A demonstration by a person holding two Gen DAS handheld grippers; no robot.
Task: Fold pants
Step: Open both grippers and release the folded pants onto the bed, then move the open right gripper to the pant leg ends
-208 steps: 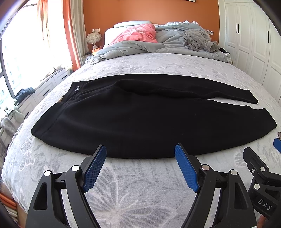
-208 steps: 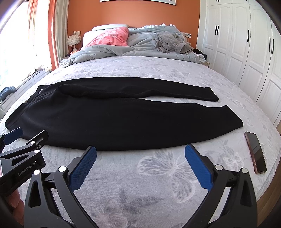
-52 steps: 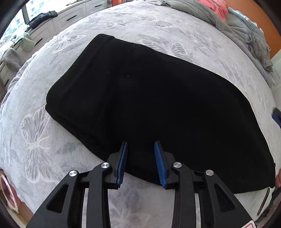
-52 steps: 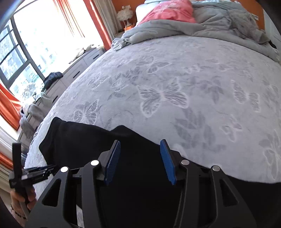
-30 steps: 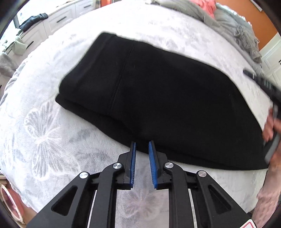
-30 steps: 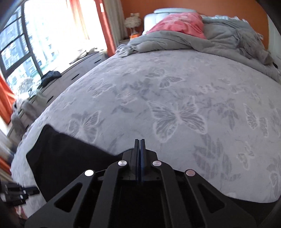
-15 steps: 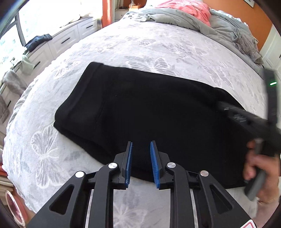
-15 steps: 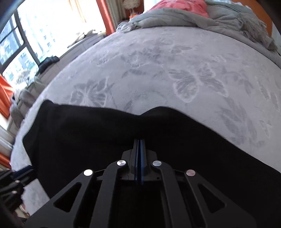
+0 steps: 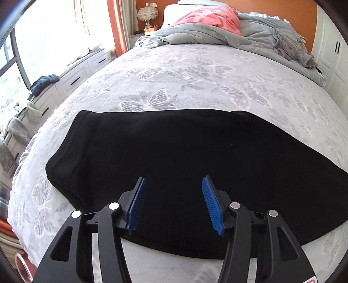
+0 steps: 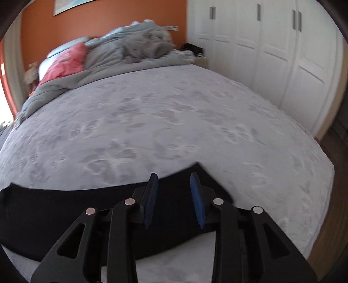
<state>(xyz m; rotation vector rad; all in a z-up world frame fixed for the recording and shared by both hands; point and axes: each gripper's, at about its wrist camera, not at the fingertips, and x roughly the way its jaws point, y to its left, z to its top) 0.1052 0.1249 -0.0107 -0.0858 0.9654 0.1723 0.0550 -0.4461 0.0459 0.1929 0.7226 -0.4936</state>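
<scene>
The black fleece pants (image 9: 184, 156) lie flat across the near part of the grey butterfly-patterned bedspread (image 9: 195, 71), one leg stacked on the other, so I judge the lengthwise fold done. The waistband end (image 9: 65, 159) sits toward my left, and the double thickness shows along its edge. The stacked leg ends (image 10: 202, 174) lie toward my right, near the right edge of the bed, though that view is blurred and I cannot tell how neatly they line up.

My left gripper (image 9: 173, 204) hovers over the near edge of the pants with its blue ribbed pads (image 9: 136, 206) spread wide, holding nothing. My right gripper (image 10: 174, 200) stands over the leg-end part with its pads partly apart; nothing is pinched between them as far as the blur lets me see.

What is left, I reckon, is the crosswise folding: bringing the leg ends over toward the waistband, perhaps twice, to make a compact bundle. The crumpled grey duvet (image 9: 250, 39) and coral-pink pillow (image 9: 208, 17) at the head of the bed lie well apart from the work.
</scene>
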